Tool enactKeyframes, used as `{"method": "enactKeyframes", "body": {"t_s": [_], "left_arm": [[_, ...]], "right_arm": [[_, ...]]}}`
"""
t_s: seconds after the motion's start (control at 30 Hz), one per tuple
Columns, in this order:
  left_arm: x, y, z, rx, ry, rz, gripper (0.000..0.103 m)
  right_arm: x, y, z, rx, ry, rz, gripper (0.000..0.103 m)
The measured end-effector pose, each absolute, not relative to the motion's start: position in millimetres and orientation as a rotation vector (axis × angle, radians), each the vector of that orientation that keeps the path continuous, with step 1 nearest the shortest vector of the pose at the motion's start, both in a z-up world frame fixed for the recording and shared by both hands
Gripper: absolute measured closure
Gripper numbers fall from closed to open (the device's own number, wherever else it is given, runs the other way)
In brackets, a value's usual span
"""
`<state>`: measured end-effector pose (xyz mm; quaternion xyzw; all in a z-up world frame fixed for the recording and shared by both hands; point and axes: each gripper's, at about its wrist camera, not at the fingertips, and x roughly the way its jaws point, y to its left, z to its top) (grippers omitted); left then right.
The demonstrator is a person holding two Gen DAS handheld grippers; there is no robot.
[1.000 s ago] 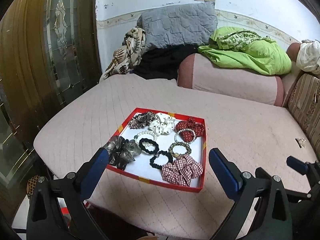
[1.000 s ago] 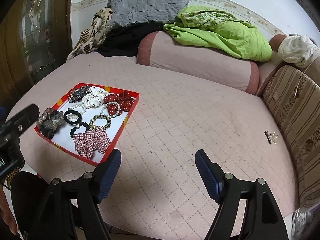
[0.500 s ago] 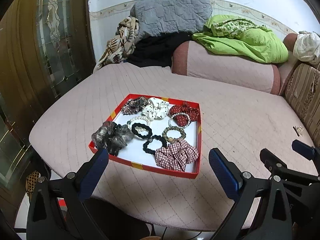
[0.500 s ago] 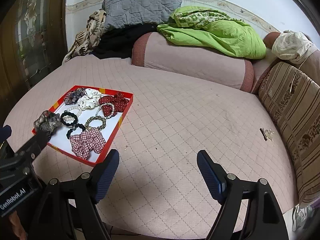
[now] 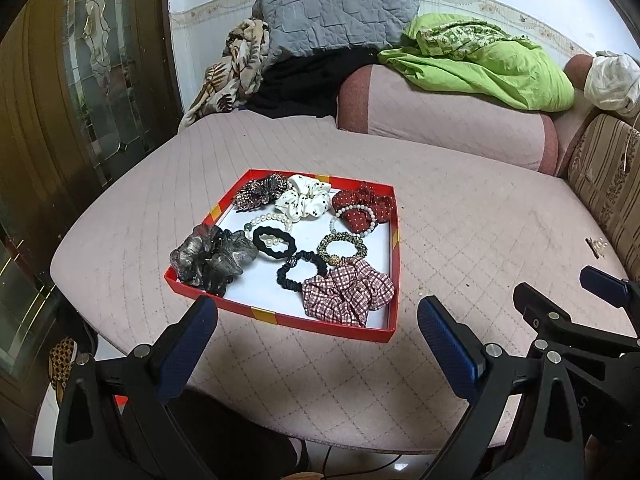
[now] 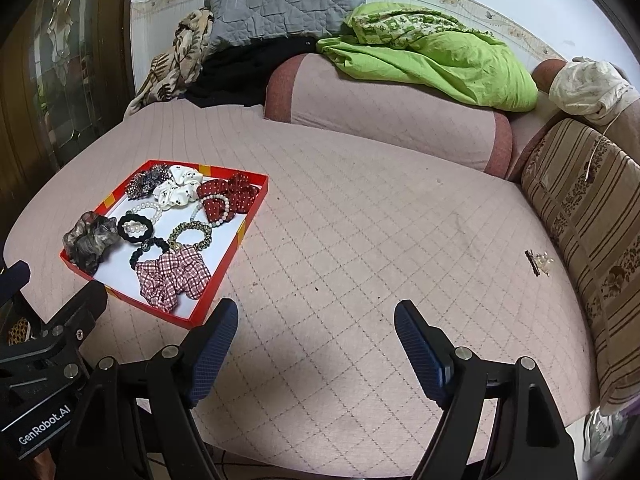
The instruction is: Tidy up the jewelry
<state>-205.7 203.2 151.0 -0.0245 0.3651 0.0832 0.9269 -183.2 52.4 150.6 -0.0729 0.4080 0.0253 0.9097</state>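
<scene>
A red tray (image 5: 280, 317) (image 6: 248, 216) sits on the pink quilted bed. It holds several scrunchies, hair ties and bead bracelets: a grey scrunchie (image 5: 212, 258), a plaid scrunchie (image 5: 346, 290) (image 6: 172, 274), a white dotted scrunchie (image 5: 304, 200), a red dotted scrunchie (image 5: 366, 208), a black hair tie (image 5: 274, 242) and a pearl bracelet (image 5: 268, 218). A small hair clip (image 6: 538, 262) (image 5: 596, 246) lies on the bed at the far right. My left gripper (image 5: 318, 334) is open and empty just before the tray's near edge. My right gripper (image 6: 316, 334) is open and empty above bare quilt, right of the tray.
A long pink bolster (image 6: 392, 116) lies across the back with a green blanket (image 6: 432, 60) on it. A grey pillow (image 5: 336, 8) and a patterned cloth (image 5: 236, 76) sit at the back left. A striped cushion (image 6: 592, 216) lines the right side. A wood and glass door (image 5: 80, 80) stands left.
Both grippers have drawn back and risen a little, so the tray sits slightly farther up in each view. Both stay open and empty. Nothing in the tray has moved.
</scene>
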Motion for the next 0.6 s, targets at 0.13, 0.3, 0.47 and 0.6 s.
{"method": "enactKeyframes", "body": {"t_s": [0.13, 0.3, 0.47, 0.6], "left_arm": [[-202, 204, 145, -0.056, 0.768, 0.163, 0.003], [-195, 208, 136, -0.07, 0.8, 0.164, 0.003], [-190, 214, 129, -0.079, 0.817, 0.175, 0.003], [-186, 222, 122, -0.094, 0.832, 0.184, 0.003]], "right_arm": [[-181, 52, 147, -0.149, 0.851, 0.049, 0.018], [-175, 53, 141, -0.154, 0.866, 0.044, 0.018], [-171, 54, 135, -0.161, 0.878, 0.036, 0.018], [-166, 55, 130, -0.167, 0.892, 0.033, 0.018]]}}
